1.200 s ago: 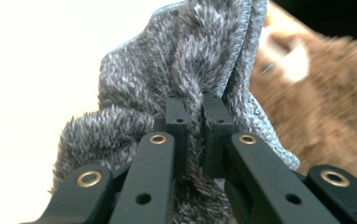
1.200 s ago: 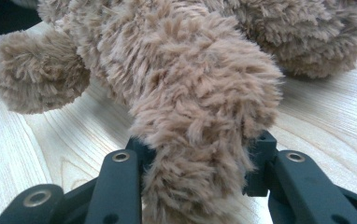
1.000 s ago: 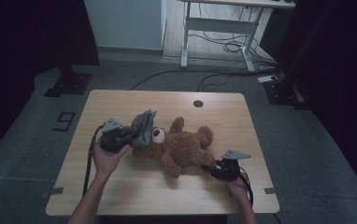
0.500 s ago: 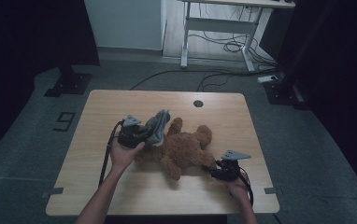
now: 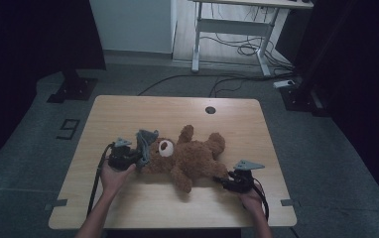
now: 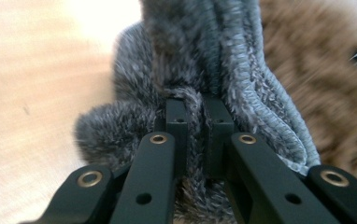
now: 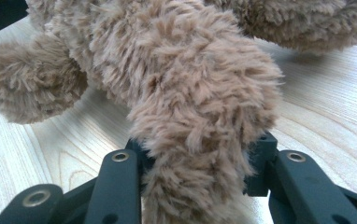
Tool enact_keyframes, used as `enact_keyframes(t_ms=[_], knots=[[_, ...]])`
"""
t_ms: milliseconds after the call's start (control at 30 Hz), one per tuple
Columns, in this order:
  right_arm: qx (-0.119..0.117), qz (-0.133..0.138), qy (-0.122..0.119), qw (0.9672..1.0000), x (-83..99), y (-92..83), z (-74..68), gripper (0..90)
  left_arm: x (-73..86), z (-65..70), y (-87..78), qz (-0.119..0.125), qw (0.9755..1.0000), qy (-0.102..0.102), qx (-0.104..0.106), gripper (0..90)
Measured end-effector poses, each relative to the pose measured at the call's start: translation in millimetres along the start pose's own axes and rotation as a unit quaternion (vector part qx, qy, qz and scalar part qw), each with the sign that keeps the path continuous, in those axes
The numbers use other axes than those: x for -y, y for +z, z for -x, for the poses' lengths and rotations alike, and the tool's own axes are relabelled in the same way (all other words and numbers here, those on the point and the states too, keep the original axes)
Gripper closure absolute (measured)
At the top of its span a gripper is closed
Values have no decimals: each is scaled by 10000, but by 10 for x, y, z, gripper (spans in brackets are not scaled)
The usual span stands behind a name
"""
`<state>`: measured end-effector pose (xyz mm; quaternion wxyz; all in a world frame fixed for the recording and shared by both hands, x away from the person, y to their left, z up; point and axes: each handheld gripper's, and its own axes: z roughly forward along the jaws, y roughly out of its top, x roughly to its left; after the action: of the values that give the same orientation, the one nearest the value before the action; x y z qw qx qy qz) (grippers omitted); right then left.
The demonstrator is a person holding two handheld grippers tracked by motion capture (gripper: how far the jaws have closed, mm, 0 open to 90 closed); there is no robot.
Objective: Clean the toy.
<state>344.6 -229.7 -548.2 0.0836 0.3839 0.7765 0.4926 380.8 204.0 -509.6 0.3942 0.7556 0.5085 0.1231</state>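
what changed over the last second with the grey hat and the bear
The left gripper, shut on the grey knitted hat, swung the hat toward the teddy bear, lifted it over the head, then drew it down so it now sits at the top of the head. The right gripper stayed clamped on the bear's leg, and the bear stayed lying on the table.

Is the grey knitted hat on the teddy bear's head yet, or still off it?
Off: the left tool pinches the bunched hat beside the bear.
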Motion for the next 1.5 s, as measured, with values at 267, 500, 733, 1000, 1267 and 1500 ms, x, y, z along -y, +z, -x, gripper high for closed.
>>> enact_keyframes(t_ms=[267, 500, 733, 1000, 1267, 1500], knots=[[18, -6, 8, 10000, 5, 0, 1, 591, 78, -48, -1, -166, 9998, 52, 0, 830], [23, -10, 32, 10000, 5, -2, 8, 590, 210, -97, -69, -169, 9998, 58, -2, 830], [14, -9, 43, 10000, 5, 5, 14, 590, -135, 85, -494, 627, 9975, 283, 145, 830], [21, -12, 55, 10000, 8, 6, 8, 590, -666, 629, -495, 917, 9913, 839, 443, 830], [25, 0, 74, 10000, 11, 0, 4, 588, -802, 868, -95, 347, 9938, 962, 438, 830], [14, -9, 102, 9999, 7, 8, -3, 570, -677, 764, -54, 257, 9945, 825, 585, 830]])
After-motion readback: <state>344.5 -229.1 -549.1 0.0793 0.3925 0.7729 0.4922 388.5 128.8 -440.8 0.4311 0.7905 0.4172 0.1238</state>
